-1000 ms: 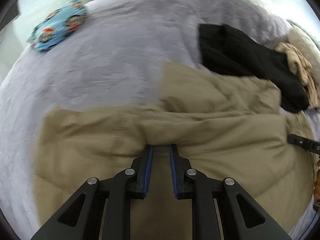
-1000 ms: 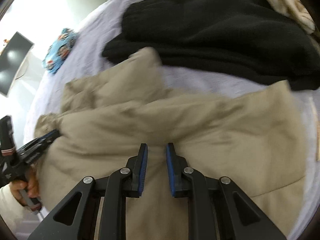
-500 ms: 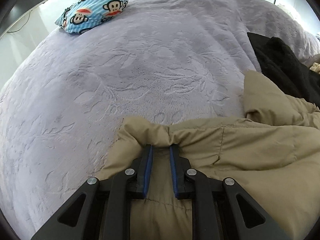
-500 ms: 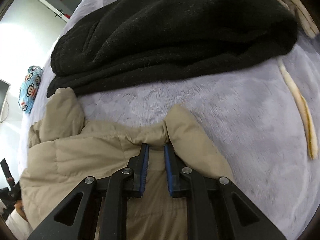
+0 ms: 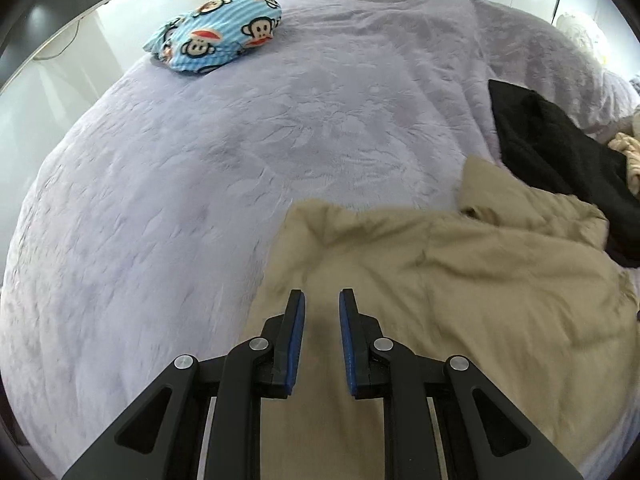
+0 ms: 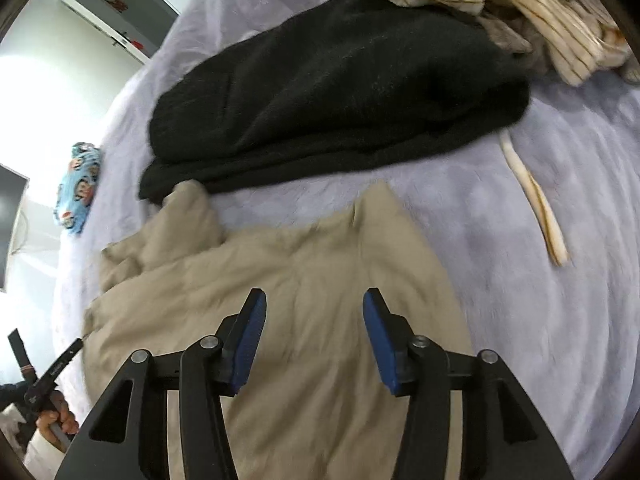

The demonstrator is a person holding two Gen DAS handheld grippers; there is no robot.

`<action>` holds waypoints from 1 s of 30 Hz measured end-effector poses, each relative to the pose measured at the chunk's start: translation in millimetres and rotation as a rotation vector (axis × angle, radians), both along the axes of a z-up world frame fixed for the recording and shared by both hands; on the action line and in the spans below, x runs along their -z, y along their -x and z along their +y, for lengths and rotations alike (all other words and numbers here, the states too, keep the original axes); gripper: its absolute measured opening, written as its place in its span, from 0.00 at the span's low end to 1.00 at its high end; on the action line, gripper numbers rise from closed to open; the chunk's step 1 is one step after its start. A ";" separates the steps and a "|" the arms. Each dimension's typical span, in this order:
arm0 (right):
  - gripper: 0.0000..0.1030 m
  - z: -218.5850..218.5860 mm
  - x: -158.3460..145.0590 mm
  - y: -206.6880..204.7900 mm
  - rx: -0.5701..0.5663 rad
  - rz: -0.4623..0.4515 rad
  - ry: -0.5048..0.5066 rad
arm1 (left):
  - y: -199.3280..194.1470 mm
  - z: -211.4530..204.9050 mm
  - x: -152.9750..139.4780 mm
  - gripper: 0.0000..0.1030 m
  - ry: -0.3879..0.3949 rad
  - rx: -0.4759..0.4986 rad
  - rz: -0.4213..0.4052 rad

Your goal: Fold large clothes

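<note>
Right claw (image 6: 314, 336): we see the jaws well apart, having just been opening; nothing between the pads, the jacket (image 6: 304, 280) lies free below them.
Left claw (image 5: 322, 334): jaws narrow, a slim gap between the pads; no cloth in it that we can see, so empty.
Why let go: we judge the fold's far edge is laid, its corners at 12 o'clock of each claw, so the cloth rests by itself.
Jacket: tan, padded, on the bed (image 5: 200, 200); its far edge just beside the black garment (image 6: 340, 88) at 12 to 1 o'clock.
Pose: both claws point steeply down, above the jacket.
Beyond: striped cloth (image 6: 532, 20) at 1 o'clock in the right view; monkey pillow (image 5: 218, 34) at 11 in the left view.
Hand (image 6: 56, 420): grips the left tool's handle, at 8 o'clock in the right view.
</note>
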State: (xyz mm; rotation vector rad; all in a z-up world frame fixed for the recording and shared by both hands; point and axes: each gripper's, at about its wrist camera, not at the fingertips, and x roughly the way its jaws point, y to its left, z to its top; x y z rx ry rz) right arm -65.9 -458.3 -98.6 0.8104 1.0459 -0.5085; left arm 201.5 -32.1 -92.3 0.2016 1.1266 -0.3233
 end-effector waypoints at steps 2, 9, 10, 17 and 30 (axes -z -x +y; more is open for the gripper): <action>0.54 10.8 -8.1 15.9 0.012 -0.012 -0.027 | 17.1 10.3 -7.9 0.19 0.023 -0.018 0.017; 0.61 60.7 -7.6 67.8 0.073 -0.017 -0.126 | 70.1 33.3 -10.9 0.19 0.067 -0.037 0.079; 0.61 67.0 -6.8 74.8 0.083 -0.015 -0.141 | 75.6 34.2 -10.3 0.19 0.070 -0.033 0.087; 0.64 95.3 2.1 104.9 0.110 0.001 -0.214 | 114.0 44.7 -11.6 0.99 0.103 -0.057 0.088; 0.81 110.5 36.2 122.0 0.140 -0.068 -0.324 | 120.5 66.8 23.2 0.99 0.161 -0.120 0.143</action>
